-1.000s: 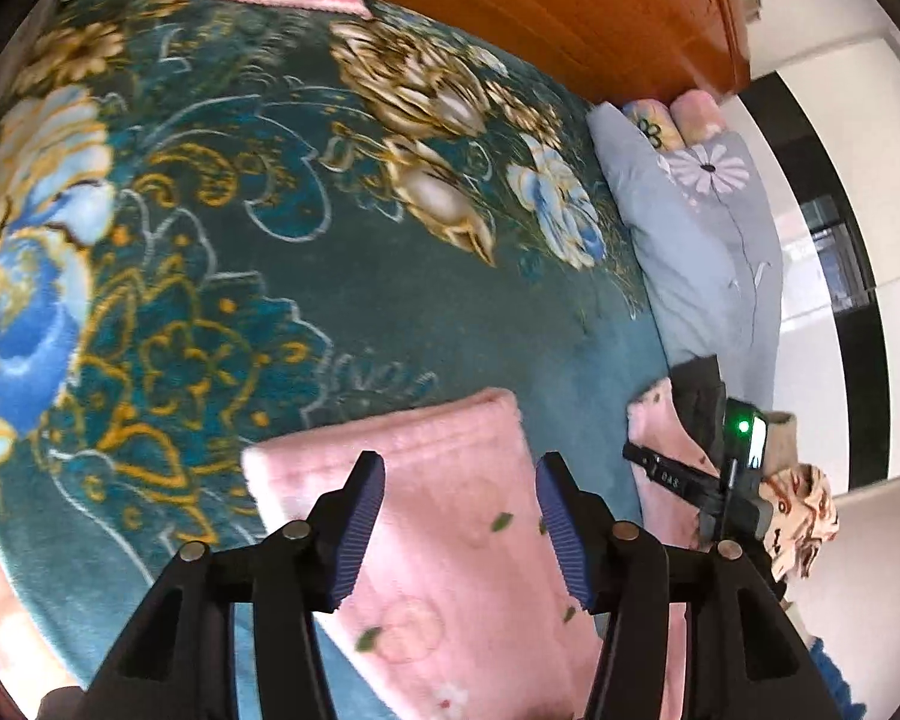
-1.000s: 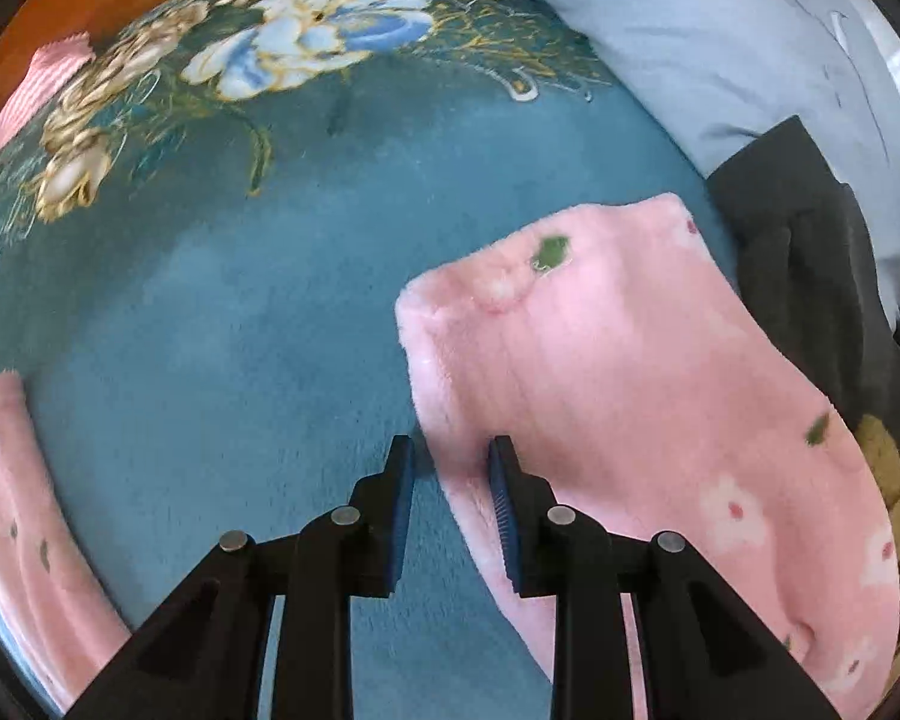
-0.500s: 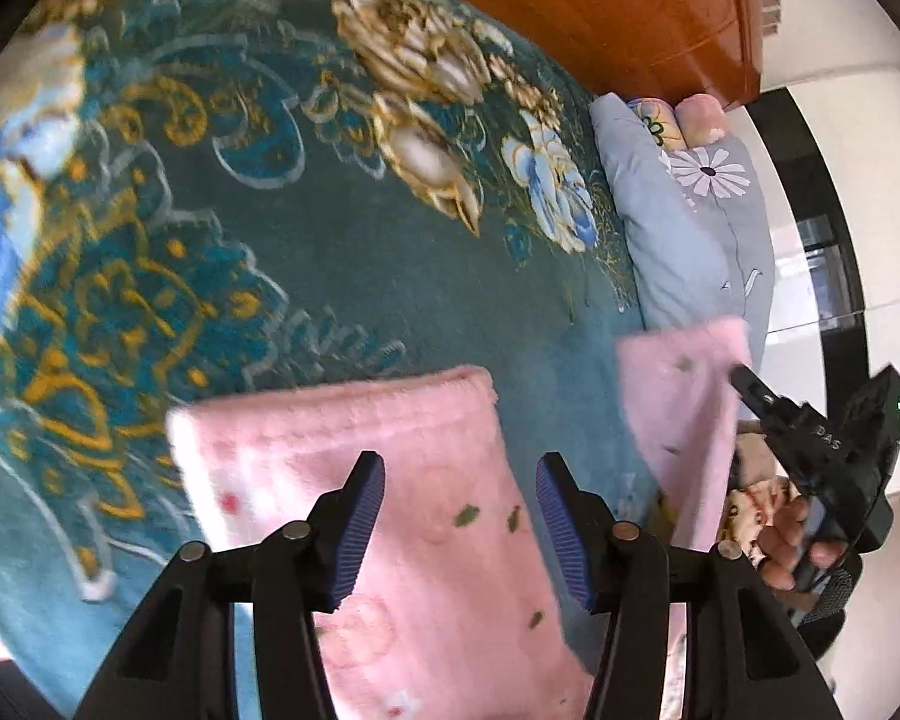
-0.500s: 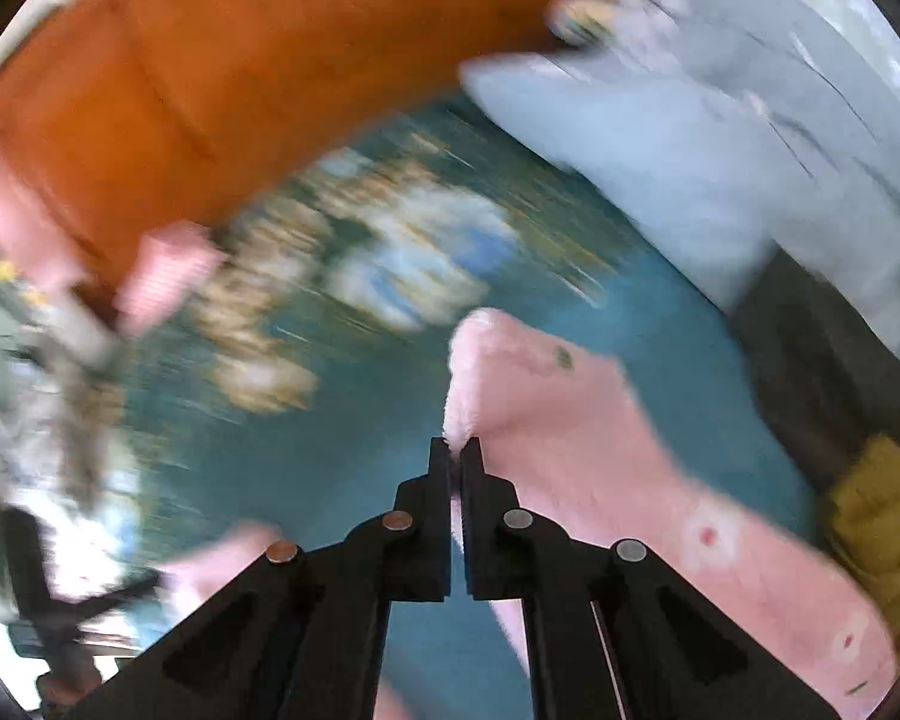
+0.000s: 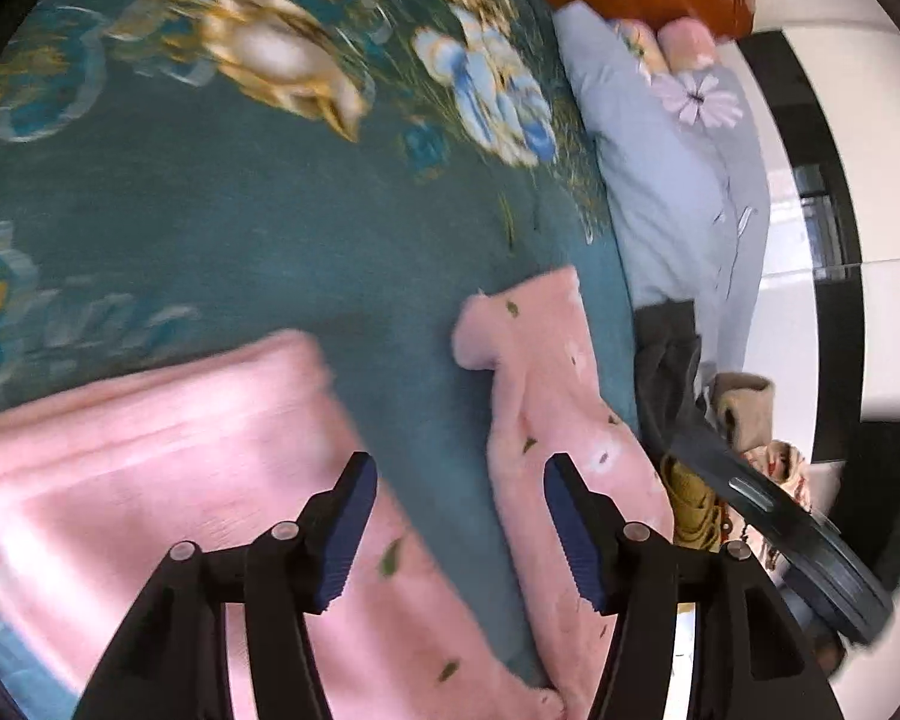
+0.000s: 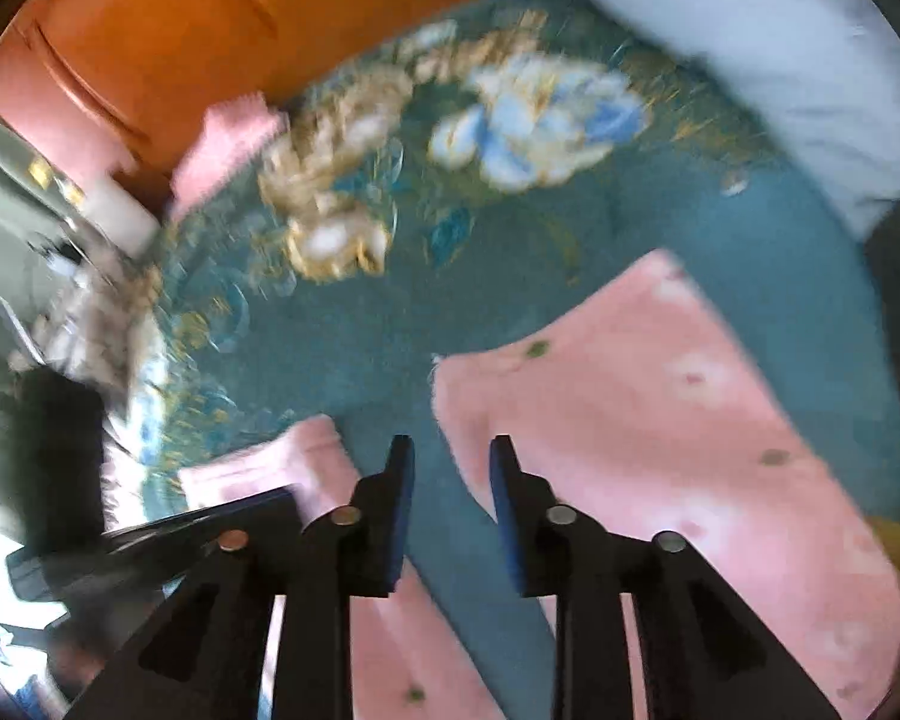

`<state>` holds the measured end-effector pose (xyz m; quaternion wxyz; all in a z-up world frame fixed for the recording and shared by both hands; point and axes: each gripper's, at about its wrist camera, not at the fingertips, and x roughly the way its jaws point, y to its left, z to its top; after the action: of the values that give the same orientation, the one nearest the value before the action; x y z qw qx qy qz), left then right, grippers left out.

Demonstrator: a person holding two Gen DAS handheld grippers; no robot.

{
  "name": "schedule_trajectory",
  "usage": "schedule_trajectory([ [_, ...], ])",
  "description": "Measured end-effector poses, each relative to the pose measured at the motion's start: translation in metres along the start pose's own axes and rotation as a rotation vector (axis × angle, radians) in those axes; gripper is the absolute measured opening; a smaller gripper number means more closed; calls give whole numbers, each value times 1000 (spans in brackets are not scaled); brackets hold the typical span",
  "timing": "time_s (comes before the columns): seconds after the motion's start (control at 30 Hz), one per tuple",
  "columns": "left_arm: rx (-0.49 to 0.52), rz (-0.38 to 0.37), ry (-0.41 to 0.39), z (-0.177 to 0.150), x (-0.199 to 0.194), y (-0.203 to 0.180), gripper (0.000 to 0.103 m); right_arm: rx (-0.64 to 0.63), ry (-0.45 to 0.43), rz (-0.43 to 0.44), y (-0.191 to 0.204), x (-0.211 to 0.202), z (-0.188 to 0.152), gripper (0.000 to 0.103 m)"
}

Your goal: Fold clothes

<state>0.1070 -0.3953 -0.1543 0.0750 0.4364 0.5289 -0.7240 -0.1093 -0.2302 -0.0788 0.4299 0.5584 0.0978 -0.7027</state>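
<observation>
Left gripper: your left gripper (image 5: pixel 459 525) is spread wide and grasps nothing; its two blue-padded fingers (image 5: pixel 348 531) hang above the gap between the two legs of the garment.
Right gripper: your right gripper (image 6: pixel 450 510) is released too, fingers apart with nothing between them, over the teal strip beside the right leg's edge.
Garment: one pair of pink fleece trousers (image 5: pixel 168 480) lies flat on the bed; two legs are in view, the left leg under your left gripper, the right leg (image 6: pixel 660 420) just beside your right gripper; small green leaf prints dot both.
Bed cover: one teal blanket (image 5: pixel 240 210) with gold and blue flowers carries everything.
Right edge: one dark garment (image 5: pixel 666 360) touches the right leg's far side; one pale blue pillow (image 5: pixel 660 180) sits beyond it.
Far: one orange wooden headboard (image 6: pixel 150 18); one striped pink cloth (image 6: pixel 222 150) rests against it, blurred.
</observation>
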Motion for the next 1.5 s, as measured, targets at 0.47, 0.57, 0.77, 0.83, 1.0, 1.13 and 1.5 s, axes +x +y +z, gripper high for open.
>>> schedule_trajectory([
  [0.47, -36, 191, -5, 33, 71, -40, 14, 475, 6, -572, -243, -226, -299, 45],
  [0.57, 11, 230, -18, 32, 72, -54, 10, 418, 76, -597, -253, -211, -324, 48],
  [0.77, 70, 234, -41, 29, 64, -77, 10, 363, 99, -519, -275, -193, -319, 48],
  [0.83, 86, 231, -47, 29, 60, -81, 10, 316, 129, -526, -271, -181, -315, 48],
  [1.0, 163, 195, -66, 32, 47, -97, 7, 267, 148, -566, -261, -177, -312, 3],
  [1.13, 261, 161, -115, 37, 37, -119, 7, 302, 1, -658, -268, -220, -294, 3],
  [1.5, 228, 188, -71, 42, 53, -99, 7, 369, 106, -743, -284, -184, -292, 3],
])
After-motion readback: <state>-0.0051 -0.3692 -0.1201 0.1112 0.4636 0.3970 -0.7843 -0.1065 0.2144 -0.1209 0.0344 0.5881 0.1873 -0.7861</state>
